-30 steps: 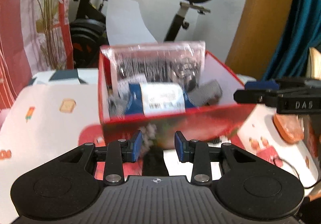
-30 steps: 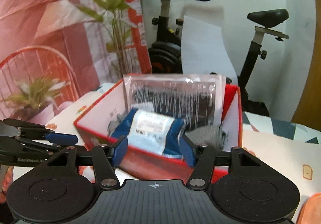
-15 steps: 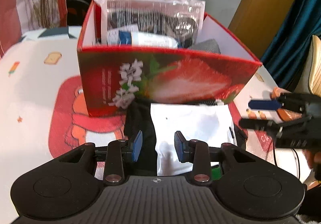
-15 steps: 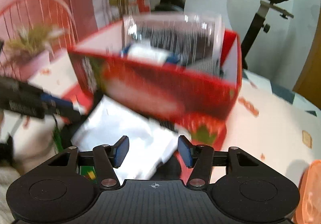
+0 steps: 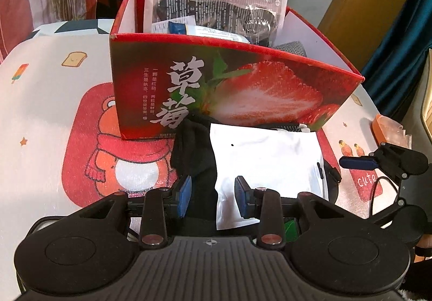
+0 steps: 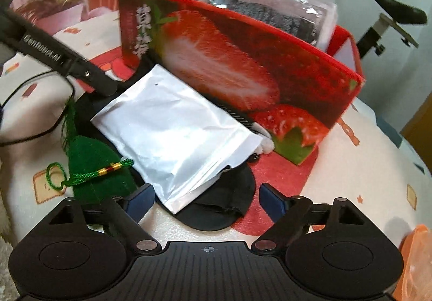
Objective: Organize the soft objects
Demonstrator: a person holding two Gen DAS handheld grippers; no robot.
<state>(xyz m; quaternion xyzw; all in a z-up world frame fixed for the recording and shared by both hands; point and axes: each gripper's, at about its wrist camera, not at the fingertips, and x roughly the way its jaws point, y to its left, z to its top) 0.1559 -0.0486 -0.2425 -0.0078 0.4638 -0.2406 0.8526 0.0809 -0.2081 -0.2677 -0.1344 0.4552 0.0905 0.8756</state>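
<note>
The left gripper hangs low over the table, its blue-padded jaws partly apart and clamped on nothing: between them lie the edge of a flat white foil pouch and the black fabric piece under it, and whether the pads graze either cannot be told. The right gripper is nearest the table's front edge; its jaws are opening wide, with the near corner of the same white pouch and the black fabric between them, the pads clear of both. Only the right wrist view shows a green felt pouch with a knotted green cord just left of the white pouch, and one finger of the left gripper reaching in over the pouch's far corner. Only the left wrist view shows the right gripper's blue fingertip off the pouch's right side. Behind the pouch, touching its far edge, stands a red cardboard box printed with a strawberry on the cartoon-bear tablecloth. Inside it stand a clear printed plastic packet and a blue-and-white wrapped pack. An exercise bike stands beyond the table's far edge.
</note>
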